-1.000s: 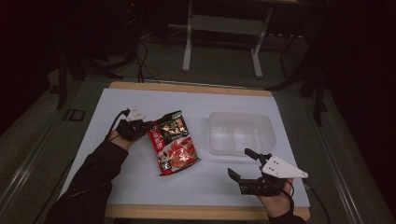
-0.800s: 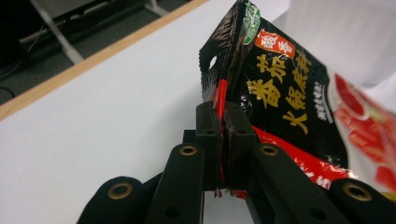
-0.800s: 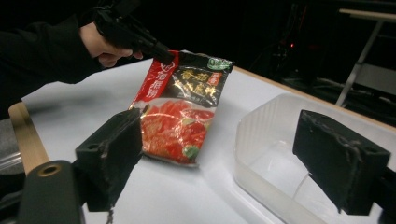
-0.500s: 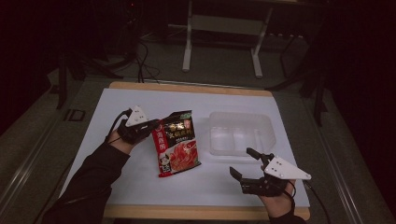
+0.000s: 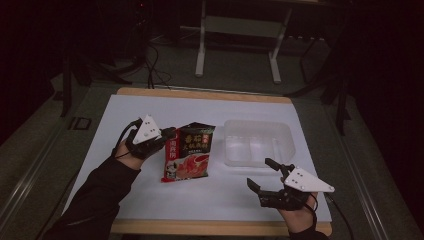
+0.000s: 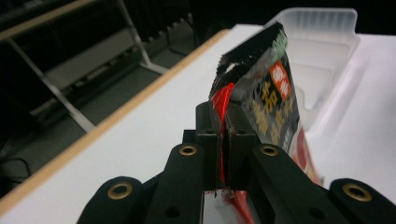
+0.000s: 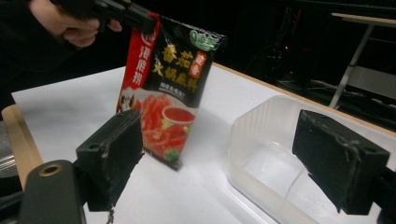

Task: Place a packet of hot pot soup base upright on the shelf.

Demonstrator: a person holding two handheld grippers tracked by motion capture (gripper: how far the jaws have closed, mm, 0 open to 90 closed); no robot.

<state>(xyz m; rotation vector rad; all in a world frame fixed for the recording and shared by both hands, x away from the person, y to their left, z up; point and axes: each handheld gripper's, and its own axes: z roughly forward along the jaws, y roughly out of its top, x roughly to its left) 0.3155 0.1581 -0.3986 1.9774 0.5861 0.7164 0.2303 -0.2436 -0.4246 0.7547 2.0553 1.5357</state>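
A red and black food packet (image 5: 188, 152) with a tomato picture hangs above the white table, held by its upper left corner. My left gripper (image 5: 170, 134) is shut on that corner; in the left gripper view the packet (image 6: 266, 93) is pinched between the black jaws (image 6: 223, 140). In the right gripper view the packet (image 7: 168, 88) dangles upright, off the table. My right gripper (image 5: 264, 175) rests near the front right edge of the table, jaws wide apart with nothing between them (image 7: 219, 163).
A clear plastic tray (image 5: 257, 142) with two compartments stands right of the packet, also seen close in the right gripper view (image 7: 275, 163). The white tabletop (image 5: 150, 107) has a wooden rim. Metal stand legs (image 5: 202, 55) and cables lie on the floor beyond.
My left gripper has lifted the packet off the table and carried it to the right, so it now hangs upright. The right gripper has stayed put.
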